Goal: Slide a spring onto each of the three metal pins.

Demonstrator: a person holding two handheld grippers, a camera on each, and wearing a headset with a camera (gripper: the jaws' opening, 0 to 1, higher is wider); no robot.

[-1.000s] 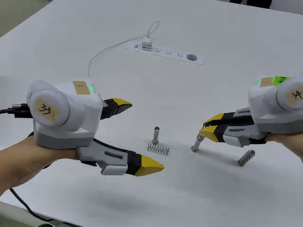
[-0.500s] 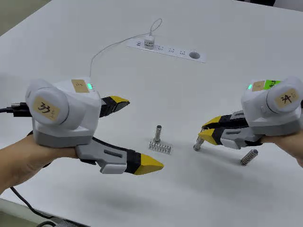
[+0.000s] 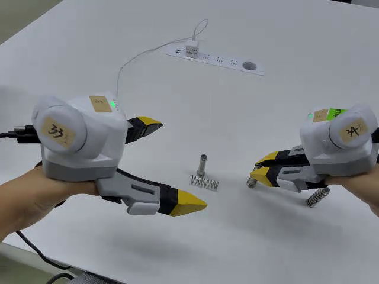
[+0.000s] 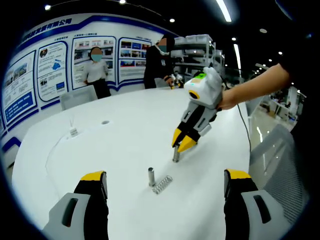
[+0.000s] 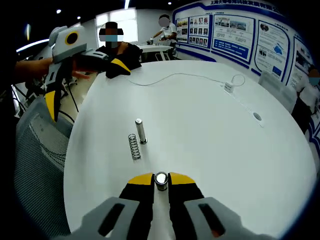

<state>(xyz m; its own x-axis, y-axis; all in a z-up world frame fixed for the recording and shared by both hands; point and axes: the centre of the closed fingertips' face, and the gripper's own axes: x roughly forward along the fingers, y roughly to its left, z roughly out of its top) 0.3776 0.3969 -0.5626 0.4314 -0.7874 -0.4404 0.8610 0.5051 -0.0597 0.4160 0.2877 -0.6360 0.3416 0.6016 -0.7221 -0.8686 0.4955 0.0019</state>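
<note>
A metal pin [image 5: 161,179] was clamped by the right gripper [image 3: 259,168] (jaws nearly together); the left gripper [image 3: 172,164] was held wide open, empty, near a loose spring [image 3: 204,182].

We count two bare metal pins: upright pin [image 3: 202,164] mid-table, second pin [image 3: 251,183] at its 3 o'clock. Two springs: loose spring [image 3: 204,182] at the upright pin's 6 o'clock, other spring [image 3: 318,196] at 4 o'clock, can't tell if a pin's inside. Two grippers: left gripper [image 3: 172,164], right gripper [image 3: 260,168]. One power strip [image 3: 216,58] at 12 o'clock, one white plug [image 3: 191,48] on it.
</note>
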